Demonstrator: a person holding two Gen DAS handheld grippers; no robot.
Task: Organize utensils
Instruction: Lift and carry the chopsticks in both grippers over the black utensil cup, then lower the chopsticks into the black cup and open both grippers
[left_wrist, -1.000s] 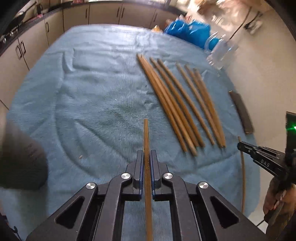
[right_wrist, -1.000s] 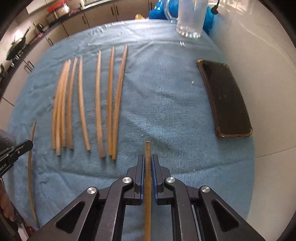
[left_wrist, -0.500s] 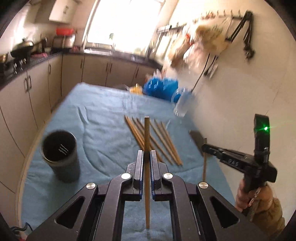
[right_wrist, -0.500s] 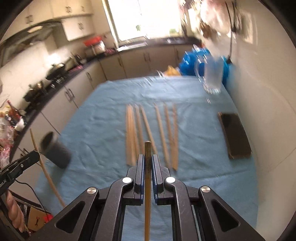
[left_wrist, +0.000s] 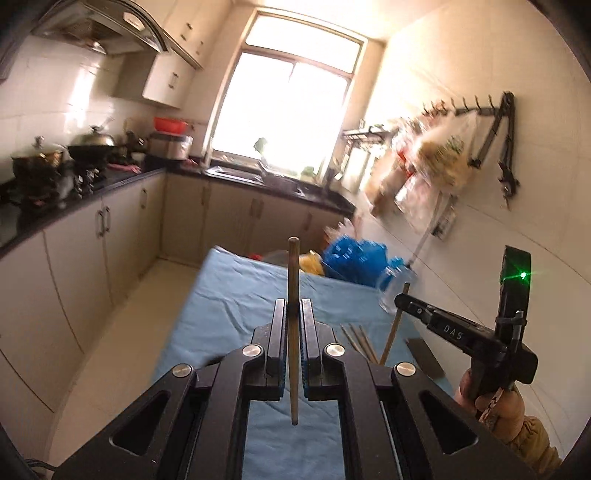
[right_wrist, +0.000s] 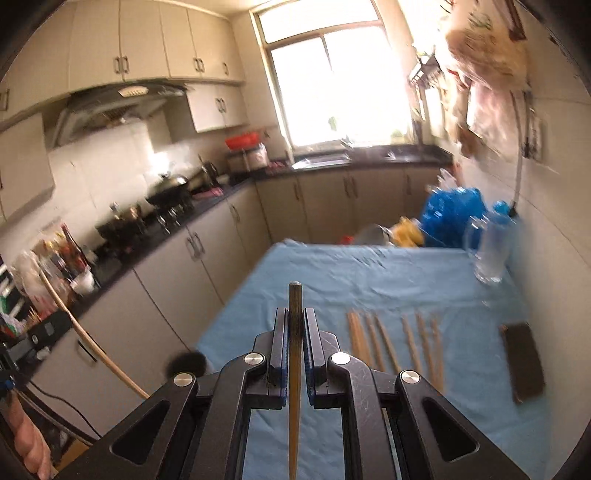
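Each gripper pinched one wooden chopstick above the blue-clothed table.

The left gripper (left_wrist: 293, 314) had its jaws pressed onto a chopstick (left_wrist: 293, 280) whose long axis ran along the fingers, tip pointing toward the window. The right gripper (right_wrist: 295, 325) clamped a darker chopstick (right_wrist: 295, 387) the same way; "DAS" was readable on its finger in the left view. More chopsticks (right_wrist: 395, 343) lay in a row on the blue cloth (right_wrist: 369, 280), lengthwise toward the window, beside a dark flat case (right_wrist: 522, 363).
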